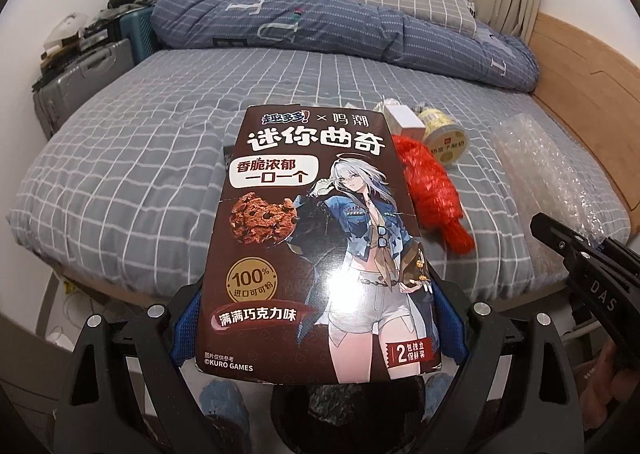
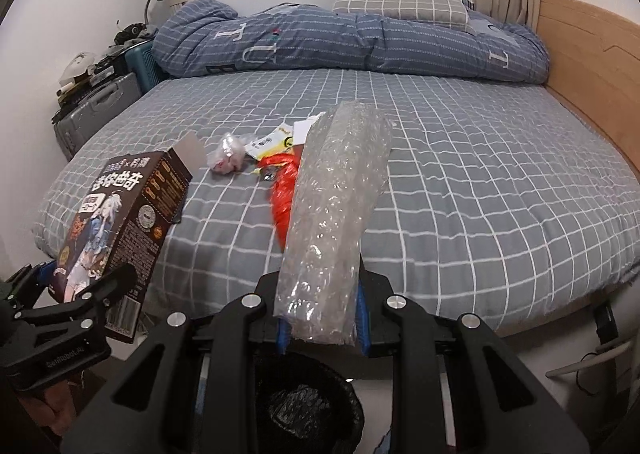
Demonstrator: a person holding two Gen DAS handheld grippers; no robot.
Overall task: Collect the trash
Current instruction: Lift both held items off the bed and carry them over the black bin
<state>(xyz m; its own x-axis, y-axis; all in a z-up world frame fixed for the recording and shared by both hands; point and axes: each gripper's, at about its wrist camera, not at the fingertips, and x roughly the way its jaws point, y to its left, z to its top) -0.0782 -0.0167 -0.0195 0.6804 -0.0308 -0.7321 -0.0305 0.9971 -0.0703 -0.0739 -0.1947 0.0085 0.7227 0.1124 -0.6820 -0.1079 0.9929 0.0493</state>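
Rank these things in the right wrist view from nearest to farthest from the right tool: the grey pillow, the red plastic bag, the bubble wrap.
1. bubble wrap: clamped in the right tool itself.
2. red plastic bag: on the bed, just left of the wrap.
3. grey pillow: far end of the bed, under the window.

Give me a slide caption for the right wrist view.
Right gripper clamps bubble wrap above a black-lined bin, bed behind.

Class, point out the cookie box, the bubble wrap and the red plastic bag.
cookie box (image 1: 320, 234), left wrist view, front panel.
bubble wrap (image 2: 336, 214), right wrist view, middle of roll.
red plastic bag (image 1: 432, 190), left wrist view, crumpled middle.
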